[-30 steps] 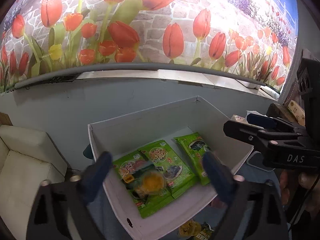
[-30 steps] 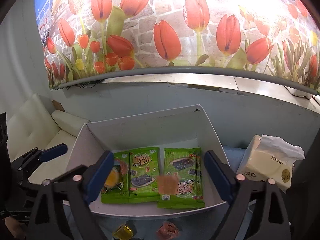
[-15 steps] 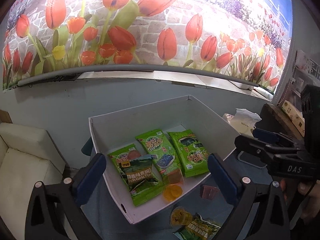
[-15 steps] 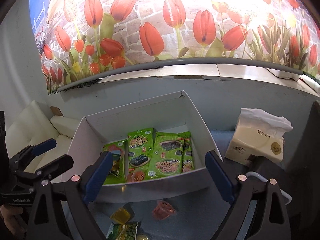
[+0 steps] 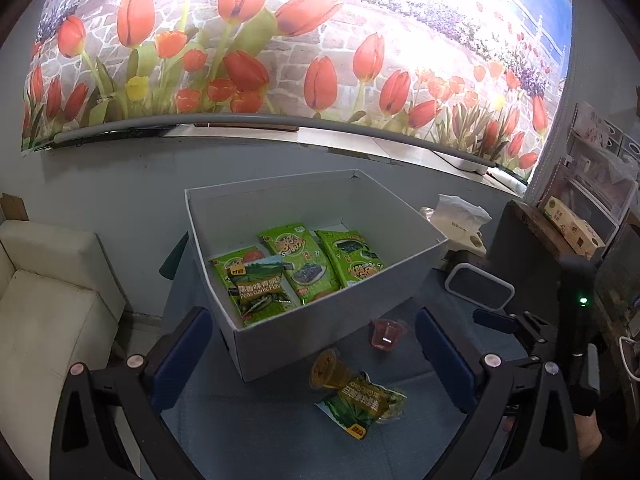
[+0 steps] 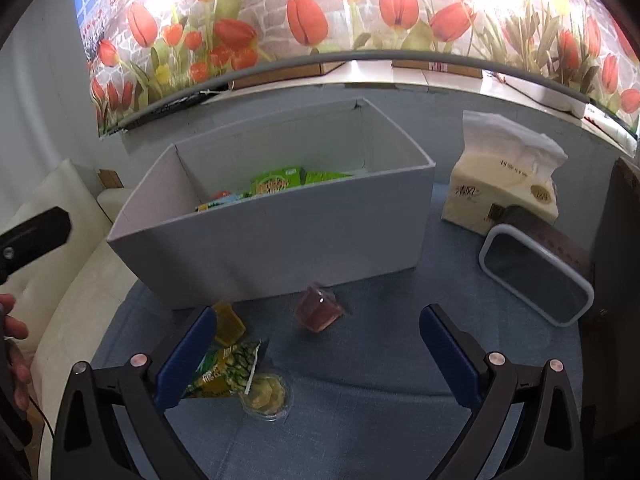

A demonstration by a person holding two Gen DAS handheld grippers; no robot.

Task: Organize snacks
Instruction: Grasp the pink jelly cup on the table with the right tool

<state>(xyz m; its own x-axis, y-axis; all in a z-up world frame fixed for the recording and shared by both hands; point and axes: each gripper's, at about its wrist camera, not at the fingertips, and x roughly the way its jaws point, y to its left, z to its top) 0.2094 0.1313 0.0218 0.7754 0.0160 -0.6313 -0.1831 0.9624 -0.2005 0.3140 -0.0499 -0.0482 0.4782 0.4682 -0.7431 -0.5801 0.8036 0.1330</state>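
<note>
A white cardboard box (image 5: 332, 312) (image 6: 280, 236) on the blue table holds several green snack packets (image 5: 296, 264). In front of it lie a pink jelly cup (image 5: 387, 333) (image 6: 318, 309), a yellow jelly cup (image 5: 326, 368) (image 6: 228, 322), a green snack packet (image 5: 362, 404) (image 6: 224, 372) and a clear yellow cup (image 6: 266, 396). My left gripper (image 5: 316, 356) is open and empty, above the loose snacks. My right gripper (image 6: 318, 356) is open and empty, low over the table just before the pink cup.
A tissue pack (image 6: 504, 184) (image 5: 460, 216) stands right of the box. A white-rimmed dark tray (image 6: 536, 276) (image 5: 480, 292) lies beside it. A cream sofa (image 5: 44, 300) is at the left. A tulip mural wall (image 5: 280, 40) is behind.
Both grippers have pulled back and down from over the box. The box interior has receded and the loose snacks on the table in front have come into view.
</note>
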